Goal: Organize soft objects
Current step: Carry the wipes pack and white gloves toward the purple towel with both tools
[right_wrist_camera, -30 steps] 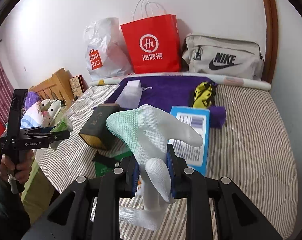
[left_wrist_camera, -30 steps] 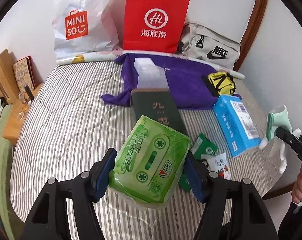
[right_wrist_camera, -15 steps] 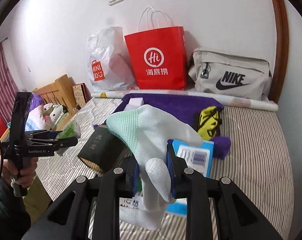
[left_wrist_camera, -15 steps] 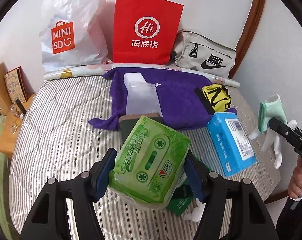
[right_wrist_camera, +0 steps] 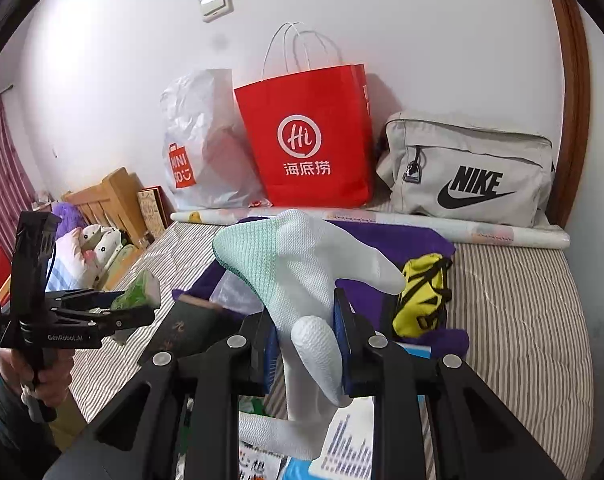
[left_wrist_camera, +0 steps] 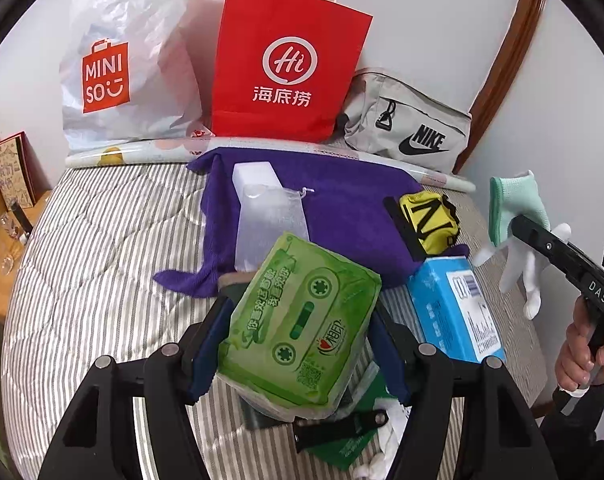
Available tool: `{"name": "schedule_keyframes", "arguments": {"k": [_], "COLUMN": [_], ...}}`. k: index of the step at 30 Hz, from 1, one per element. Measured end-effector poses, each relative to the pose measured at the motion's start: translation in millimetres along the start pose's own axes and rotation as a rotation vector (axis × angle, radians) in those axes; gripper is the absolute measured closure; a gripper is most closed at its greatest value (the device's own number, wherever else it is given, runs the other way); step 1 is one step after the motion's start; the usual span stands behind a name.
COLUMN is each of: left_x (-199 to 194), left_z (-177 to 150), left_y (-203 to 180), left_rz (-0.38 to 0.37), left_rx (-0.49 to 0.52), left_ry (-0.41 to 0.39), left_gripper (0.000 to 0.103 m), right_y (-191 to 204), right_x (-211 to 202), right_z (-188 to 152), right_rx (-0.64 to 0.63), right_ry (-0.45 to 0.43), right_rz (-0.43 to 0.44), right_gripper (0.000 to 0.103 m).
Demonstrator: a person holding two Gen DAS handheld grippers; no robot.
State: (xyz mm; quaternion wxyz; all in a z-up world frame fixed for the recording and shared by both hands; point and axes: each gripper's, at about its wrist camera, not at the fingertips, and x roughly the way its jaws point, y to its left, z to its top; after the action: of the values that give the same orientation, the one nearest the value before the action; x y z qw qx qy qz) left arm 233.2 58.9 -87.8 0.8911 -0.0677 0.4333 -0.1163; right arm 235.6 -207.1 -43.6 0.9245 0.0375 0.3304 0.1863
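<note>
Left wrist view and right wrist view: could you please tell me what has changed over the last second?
Both hands carried their loads toward the bags at the wall, which now look nearer. Nothing was taken hold of or let go: the left tongs still clamp the green tissue pack, the right tongs still clamp the white glove. The purple towel, blue box and yellow pouch lie as before.

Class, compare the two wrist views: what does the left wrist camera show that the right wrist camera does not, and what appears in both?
Only the left wrist view shows the printed face of the green tissue pack clamped in the left gripper.

Only the right wrist view shows the wall switch, the red curtain and the soft toys.

Both show the red paper bag, the grey Nike bag, the purple towel and the white glove held in the right gripper.
</note>
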Motion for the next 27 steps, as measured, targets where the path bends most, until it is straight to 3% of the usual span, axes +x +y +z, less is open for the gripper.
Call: {"name": "schedule_keyframes", "arguments": {"k": [12, 27], "left_x": [22, 73], "left_z": [20, 56], "left_y": [9, 8], "left_rz": [-0.030, -0.071], "left_rx": [-0.040, -0.040], "left_ry": [0.005, 0.046], "left_gripper": [0.038, 0.038], "right_y": [-17, -35], "right_x": [46, 95], "right_z": [21, 35], "right_rx": [0.034, 0.026], "right_ry": [0.035, 0.094], "right_rz": [0.027, -0.022], "right_gripper": [0.078, 0.078]}}
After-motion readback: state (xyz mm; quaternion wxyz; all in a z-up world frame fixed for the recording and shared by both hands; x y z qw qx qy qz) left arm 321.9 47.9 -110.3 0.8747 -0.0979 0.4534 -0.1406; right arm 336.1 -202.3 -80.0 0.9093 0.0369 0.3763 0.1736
